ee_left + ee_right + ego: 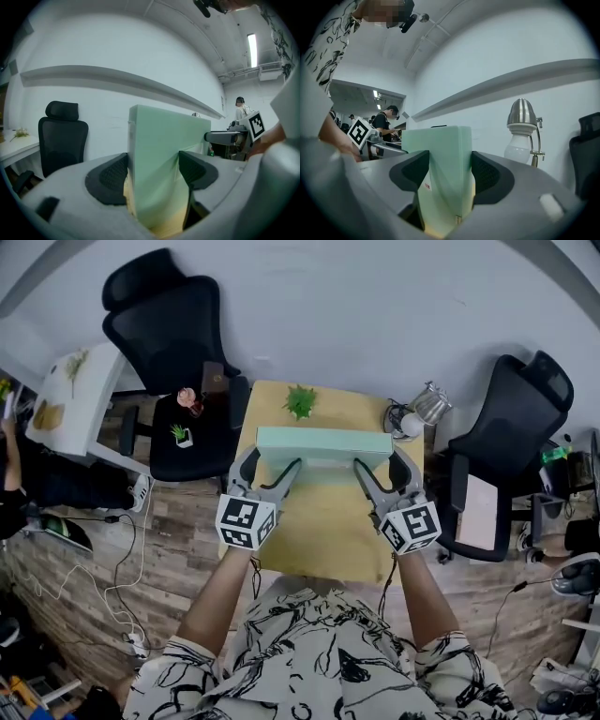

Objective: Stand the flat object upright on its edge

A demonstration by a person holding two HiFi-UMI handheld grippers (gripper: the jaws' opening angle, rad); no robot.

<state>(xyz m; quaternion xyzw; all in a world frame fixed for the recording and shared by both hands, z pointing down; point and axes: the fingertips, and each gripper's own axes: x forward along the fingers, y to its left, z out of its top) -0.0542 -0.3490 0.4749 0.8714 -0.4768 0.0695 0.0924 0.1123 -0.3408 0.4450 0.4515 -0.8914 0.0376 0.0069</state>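
Standing-up step is judged in hand: box [323,444] is clamped at its ends by left hand-held gripper [272,465] and right hand-held gripper [382,465], on edge at frame centre over bench [319,531]. Next, the edge should be seated flat and both grips eased off evenly.

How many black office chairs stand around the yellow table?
2. The left chair stands beside the table's left edge, the right chair beside its right edge. Others may be hidden beyond the picture's edges.
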